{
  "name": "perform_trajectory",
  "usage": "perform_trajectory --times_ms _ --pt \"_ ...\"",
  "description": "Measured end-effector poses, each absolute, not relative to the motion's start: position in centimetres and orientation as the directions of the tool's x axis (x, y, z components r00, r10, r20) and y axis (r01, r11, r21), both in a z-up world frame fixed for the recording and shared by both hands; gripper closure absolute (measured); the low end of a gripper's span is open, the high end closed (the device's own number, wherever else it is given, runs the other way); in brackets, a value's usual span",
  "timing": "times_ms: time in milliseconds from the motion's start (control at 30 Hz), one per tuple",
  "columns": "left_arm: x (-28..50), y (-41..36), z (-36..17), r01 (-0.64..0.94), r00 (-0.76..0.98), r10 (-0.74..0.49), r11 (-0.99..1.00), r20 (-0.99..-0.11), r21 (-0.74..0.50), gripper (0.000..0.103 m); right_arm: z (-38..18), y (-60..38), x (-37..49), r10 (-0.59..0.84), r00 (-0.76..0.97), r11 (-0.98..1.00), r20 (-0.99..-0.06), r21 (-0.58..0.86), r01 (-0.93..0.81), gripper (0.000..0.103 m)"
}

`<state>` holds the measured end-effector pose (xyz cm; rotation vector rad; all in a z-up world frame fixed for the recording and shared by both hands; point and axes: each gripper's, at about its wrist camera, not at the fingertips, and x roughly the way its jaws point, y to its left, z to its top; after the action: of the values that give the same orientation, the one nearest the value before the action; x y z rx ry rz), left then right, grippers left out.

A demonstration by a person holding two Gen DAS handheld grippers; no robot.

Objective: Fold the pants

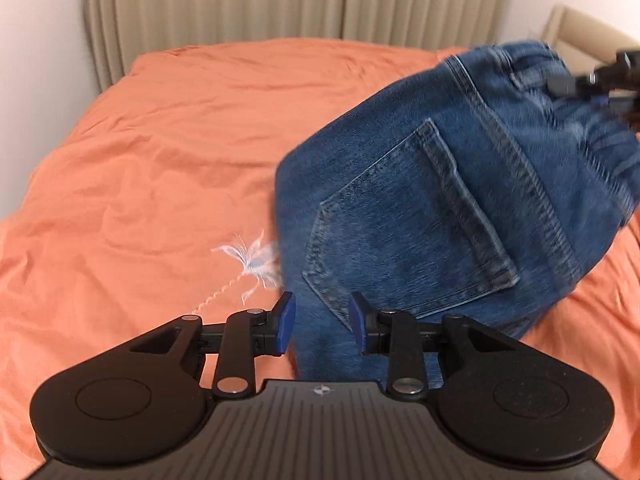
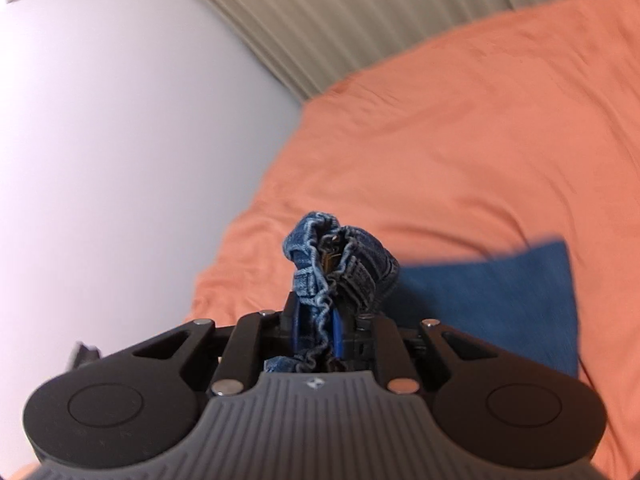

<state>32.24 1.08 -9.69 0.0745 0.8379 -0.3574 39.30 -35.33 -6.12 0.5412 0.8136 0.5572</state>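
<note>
Blue denim pants hang over an orange bed, back pocket facing the left wrist camera, blurred by motion. My left gripper is open, its blue pads either side of the lower pant fabric, not pinching it. My right gripper is shut on the bunched elastic waistband and lifts it; it also shows at the top right of the left wrist view. More denim lies on the bed to the right. A frayed white thread tuft sticks out from the pants' edge.
The orange bedsheet covers the whole bed, wrinkled. Beige curtains and a white wall stand behind. A beige headboard is at the far right.
</note>
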Motion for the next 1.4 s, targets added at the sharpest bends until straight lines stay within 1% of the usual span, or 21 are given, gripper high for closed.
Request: perform_trajectory --times_ms 100,200,300,400,467,567,667,700,800,900,1000,1033,1067,1100,1133,1167,1267,1400 --pt "32.8 1.5 -9.7 0.326 0.623 -0.300 0.939 -0.722 -0.110 0.066 -4.2 -35.8 40.8 0.645 0.592 0.720 -0.484 0.644 -0.258 0.092" --pt "33.6 1.5 -10.2 0.330 0.619 -0.315 0.936 -0.720 -0.126 0.066 -5.2 -38.3 41.9 0.607 0.611 0.739 -0.508 0.644 -0.199 0.093" --pt "34.8 1.3 -11.2 0.331 0.612 -0.313 0.935 -0.726 -0.124 0.066 -9.1 -42.0 42.1 0.554 0.612 0.759 -0.564 0.644 -0.094 0.094" --pt "35.9 0.7 -12.0 0.329 0.606 -0.328 0.933 -0.724 -0.147 0.066 -14.5 -45.4 41.3 0.498 0.588 0.772 -0.638 0.635 0.035 0.095" --pt "36.8 0.1 -12.3 0.334 0.611 -0.334 0.931 -0.718 -0.149 0.066 -17.8 -47.0 40.6 0.476 0.573 0.767 -0.667 0.633 0.100 0.095" --pt "38.2 -0.8 -12.4 0.345 0.619 -0.355 0.924 -0.701 -0.164 0.067 -20.8 -48.2 40.7 0.451 0.565 0.771 -0.691 0.620 0.142 0.095" --pt "40.0 -2.0 -12.4 0.351 0.622 -0.377 0.918 -0.686 -0.186 0.067 -22.2 -47.7 41.2 0.415 0.544 0.810 -0.729 0.568 0.144 0.095" --pt "40.6 -2.4 -12.5 0.354 0.624 -0.372 0.919 -0.687 -0.176 0.067 -22.5 -47.4 41.5 0.404 0.539 0.820 -0.739 0.554 0.144 0.094" --pt "42.3 -4.0 -12.8 0.368 0.630 -0.349 0.921 -0.694 -0.130 0.068 -22.5 -46.7 41.3 0.369 0.547 0.858 -0.751 0.502 0.110 0.085" --pt "43.5 -5.3 -12.6 0.398 0.647 -0.344 0.914 -0.681 -0.084 0.069 -20.3 -45.7 40.7 0.325 0.591 0.902 -0.738 0.429 0.040 0.069" --pt "44.7 -6.2 -12.9 0.404 0.651 -0.340 0.912 -0.679 -0.070 0.070 -17.1 -44.6 39.9 0.248 0.671 0.951 -0.699 0.307 -0.031 0.067" --pt "45.1 -6.5 -13.3 0.404 0.648 -0.335 0.912 -0.684 -0.063 0.074 -16.4 -44.4 39.9 0.248 0.687 0.955 -0.683 0.293 -0.052 0.068" --pt "45.5 -6.8 -13.7 0.404 0.646 -0.324 0.913 -0.691 -0.050 0.075 -16.0 -43.9 40.2 0.254 0.691 0.956 -0.677 0.285 -0.071 0.070" --pt "45.8 -7.1 -14.1 0.396 0.644 -0.306 0.917 -0.701 -0.036 0.076 -15.7 -43.2 40.5 0.254 0.694 0.958 -0.673 0.272 -0.086 0.080" --pt "46.2 -7.2 -14.6 0.384 0.639 -0.288 0.923 -0.713 -0.028 0.079 -15.7 -42.5 40.9 0.259 0.694 0.960 -0.672 0.258 -0.108 0.093" --pt "46.5 -7.3 -15.2 0.375 0.628 -0.272 0.927 -0.729 -0.024 0.083 -15.9 -41.7 41.4 0.256 0.685 0.964 -0.682 0.234 -0.127 0.096" --pt "47.3 -7.3 -16.8 0.340 0.596 -0.220 0.940 -0.772 -0.006 0.090 -18.2 -40.2 42.9 0.214 0.645 0.976 -0.734 0.189 -0.109 0.097" --pt "47.4 -7.0 -18.0 0.329 0.579 -0.187 0.944 -0.793 0.018 0.090 -20.8 -39.3 43.9 0.183 0.633 0.983 -0.752 0.161 -0.093 0.097"
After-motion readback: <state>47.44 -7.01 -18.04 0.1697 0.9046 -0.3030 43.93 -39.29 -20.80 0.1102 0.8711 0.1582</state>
